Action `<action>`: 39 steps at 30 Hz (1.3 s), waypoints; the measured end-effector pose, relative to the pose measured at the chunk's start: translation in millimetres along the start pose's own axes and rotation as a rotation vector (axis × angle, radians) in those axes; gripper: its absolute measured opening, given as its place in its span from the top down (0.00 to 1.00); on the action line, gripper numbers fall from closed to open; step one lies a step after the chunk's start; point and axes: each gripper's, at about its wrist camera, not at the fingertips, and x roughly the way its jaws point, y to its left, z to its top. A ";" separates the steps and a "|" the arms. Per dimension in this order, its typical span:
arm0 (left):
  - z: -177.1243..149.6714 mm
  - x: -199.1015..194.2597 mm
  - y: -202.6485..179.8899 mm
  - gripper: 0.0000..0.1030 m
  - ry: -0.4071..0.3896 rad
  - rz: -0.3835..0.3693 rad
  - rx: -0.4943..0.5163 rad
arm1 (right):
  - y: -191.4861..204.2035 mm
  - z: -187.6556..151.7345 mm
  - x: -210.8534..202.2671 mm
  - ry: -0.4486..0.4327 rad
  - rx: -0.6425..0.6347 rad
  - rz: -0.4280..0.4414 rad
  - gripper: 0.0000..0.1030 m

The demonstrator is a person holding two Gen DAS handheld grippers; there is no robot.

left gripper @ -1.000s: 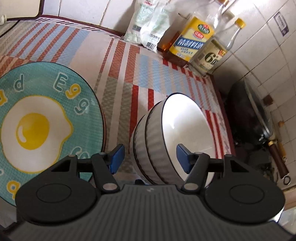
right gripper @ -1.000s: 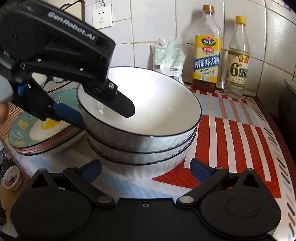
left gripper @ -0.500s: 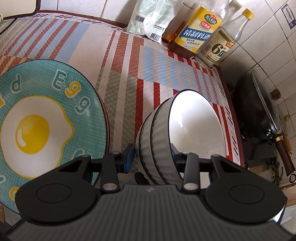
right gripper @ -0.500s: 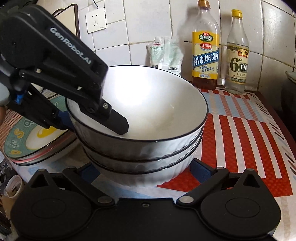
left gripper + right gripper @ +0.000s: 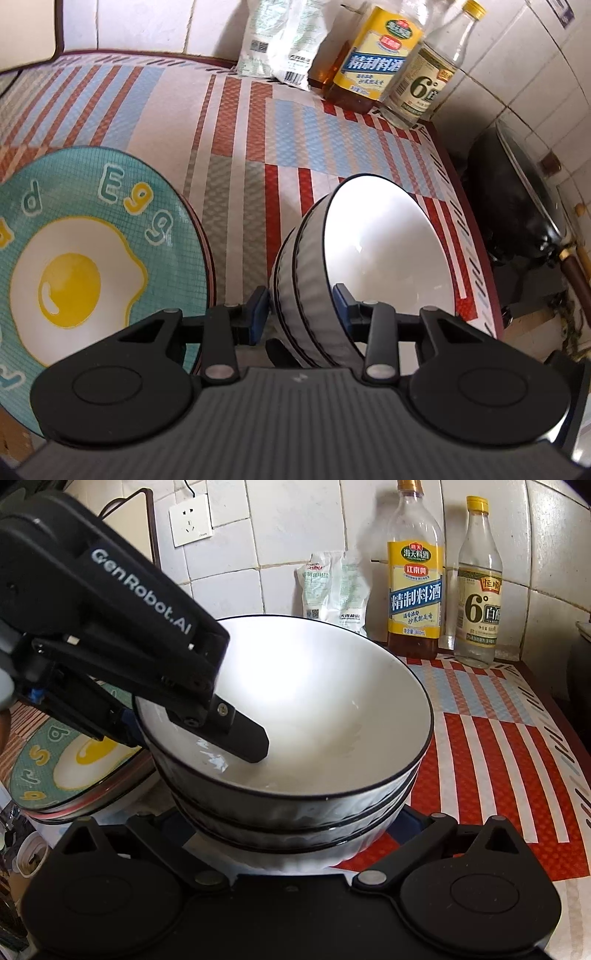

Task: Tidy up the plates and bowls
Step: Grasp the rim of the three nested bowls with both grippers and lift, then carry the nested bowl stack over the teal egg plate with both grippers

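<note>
Stack of three white ribbed ceramic bowls with black rims (image 5: 295,805), nested one inside another, standing on striped red, blue and cream woven table mat (image 5: 236,122). Top bowl (image 5: 388,251) holding no contents beyond a faint wet sheen on the inner wall. Left gripper (image 5: 299,310) clamped across the near wall of the stack: one blue-padded finger (image 5: 256,312) pressed to the ribbed outside, the other (image 5: 240,734) lying inside the top bowl against its inner wall. Grip confirmed from the right wrist view. Right gripper (image 5: 291,827) spread wide, fingers set either side of the lowest bowl, fingertips hidden behind the stack; contact cannot be determined.

Just left of the bowls, apart from them: teal round plate printed with a fried egg and letters (image 5: 92,258), topmost of a low pile of plates, red-rimmed edge of a lower plate showing beneath. Nothing lying on the plate.

Against white tiled wall (image 5: 258,535) at the far edge of the mat: white printed plastic pouches (image 5: 334,590), tall clear bottle with yellow label and amber liquid low down (image 5: 415,590), clear glass bottle with yellow cap and "6°" label (image 5: 478,590), standing side by side. White wall socket (image 5: 190,520) above. Black wok with wooden handle (image 5: 517,203) beyond the right edge of the table.
</note>
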 end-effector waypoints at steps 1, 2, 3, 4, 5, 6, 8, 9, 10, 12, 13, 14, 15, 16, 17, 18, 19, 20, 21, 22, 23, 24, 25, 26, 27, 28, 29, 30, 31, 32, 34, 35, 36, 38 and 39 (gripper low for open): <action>-0.9 -1.0 -0.6 0.67 0.001 0.002 0.005 | -0.2 0.4 -0.5 0.003 0.004 0.000 0.00; -1.8 -2.1 -0.7 0.67 0.000 0.001 0.008 | -0.3 0.4 -1.1 0.002 0.007 -0.001 0.00; -2.8 -3.0 -0.8 0.68 0.001 0.000 0.012 | -0.4 0.0 -2.5 -0.002 0.010 -0.003 0.00; -4.0 -4.0 -0.7 0.68 0.001 0.000 0.012 | 0.3 -0.4 -4.1 -0.004 0.007 -0.005 0.00; -5.2 -4.9 -0.9 0.68 0.000 -0.001 0.016 | 1.5 -0.6 -5.8 -0.005 -0.001 -0.007 0.00; -6.5 -5.3 -0.9 0.69 -0.002 0.000 0.019 | 2.1 -0.9 -7.3 -0.008 -0.005 -0.008 0.00; -9.1 -5.3 -1.8 0.69 -0.006 0.008 0.031 | 2.8 -2.7 -9.1 -0.016 -0.014 -0.008 0.00; -9.9 -5.2 -3.3 0.69 -0.011 0.012 0.042 | 2.6 -3.4 -8.5 -0.018 -0.020 -0.007 0.00; -9.9 -5.0 -4.1 0.69 -0.014 0.015 0.047 | 2.2 -4.3 -8.4 -0.022 -0.023 -0.005 0.00; -8.3 -4.1 -1.1 0.68 -0.006 0.006 0.029 | 0.9 -5.7 -8.1 -0.032 -0.021 -0.003 0.00; -7.0 -2.8 2.1 0.66 0.003 -0.004 0.011 | 1.2 -6.3 -7.9 -0.036 -0.023 -0.004 0.00; -5.0 -1.2 6.3 0.66 0.011 -0.016 -0.013 | 2.5 -7.2 -8.0 -0.039 -0.034 -0.008 0.00; -3.2 -0.3 10.1 0.66 0.013 -0.021 -0.037 | 4.6 -7.5 -8.1 -0.035 -0.048 -0.015 0.00; -1.2 -0.9 14.3 0.63 0.005 -0.018 -0.061 | 6.5 -7.8 -8.1 -0.026 -0.058 -0.022 0.00; 1.3 -1.5 17.0 0.62 -0.003 -0.015 -0.075 | 7.2 -8.1 -8.0 -0.017 -0.061 -0.027 0.00; 4.1 -1.6 19.7 0.61 -0.003 -0.026 -0.085 | 7.0 -9.2 -8.6 -0.013 -0.060 -0.030 0.00; 6.4 -0.5 23.3 0.61 0.003 -0.041 -0.105 | 6.0 -9.9 -9.7 -0.014 -0.055 -0.031 0.00; 6.9 0.4 25.9 0.61 0.003 -0.052 -0.125 | 4.7 -9.6 -11.0 -0.015 -0.046 -0.031 0.00; 6.6 0.9 26.5 0.63 -0.005 -0.054 -0.125 | 4.2 -8.7 -11.6 -0.015 -0.041 -0.031 0.00; 6.1 1.1 25.4 0.68 -0.017 -0.055 -0.106 | 4.5 -7.6 -11.7 -0.016 -0.042 -0.033 0.00; 6.0 1.2 23.9 0.71 -0.024 -0.059 -0.087 | 5.2 -6.7 -11.5 -0.019 -0.045 -0.036 0.00; 6.1 1.8 23.4 0.74 -0.022 -0.068 -0.087 | 6.1 -6.0 -11.3 -0.026 -0.051 -0.040 0.00; 6.4 2.8 24.0 0.74 -0.016 -0.069 -0.103 | 6.9 -5.5 -10.7 -0.034 -0.058 -0.044 0.00; 8.0 3.5 23.5 0.74 -0.015 -0.065 -0.109 | 7.2 -4.9 -9.9 -0.040 -0.062 -0.044 0.00; 9.4 4.1 22.2 0.74 -0.015 -0.061 -0.101 | 6.9 -4.3 -9.0 -0.044 -0.063 -0.044 0.00; 11.0 4.7 20.7 0.73 -0.012 -0.055 -0.092 | 6.1 -3.7 -8.3 -0.047 -0.057 -0.042 0.00; 12.7 5.7 19.4 0.72 -0.006 -0.050 -0.087 | 4.9 -2.8 -7.7 -0.050 -0.049 -0.038 0.00; 14.7 7.7 18.7 0.65 0.006 -0.048 -0.087 | 3.8 -2.0 -7.1 -0.053 -0.041 -0.034 0.00; 15.8 10.6 18.5 0.59 0.026 -0.058 -0.092 | 3.3 -1.6 -6.5 -0.056 -0.039 -0.030 0.00; 16.0 13.7 18.6 0.57 0.044 -0.072 -0.106 | 3.0 -1.1 -5.7 -0.059 -0.041 -0.027 0.00; 14.3 13.3 16.5 0.59 0.024 -0.062 -0.105 | 2.1 -0.3 -4.3 -0.062 -0.041 -0.020 0.00; 13.5 12.6 14.9 0.60 0.015 -0.057 -0.090 | 1.1 0.5 -3.8 -0.062 -0.031 -0.017 0.00; 12.9 11.4 13.7 0.62 0.009 -0.053 -0.081 | -0.4 1.5 -3.4 -0.060 -0.017 -0.014 0.00; 12.6 9.4 13.2 0.65 0.011 -0.053 -0.078 | -2.7 1.3 -3.6 -0.054 0.001 -0.006 0.00; 13.1 9.1 12.6 0.66 0.016 -0.053 -0.073 | -3.4 0.4 -4.2 -0.051 0.004 -0.005 0.00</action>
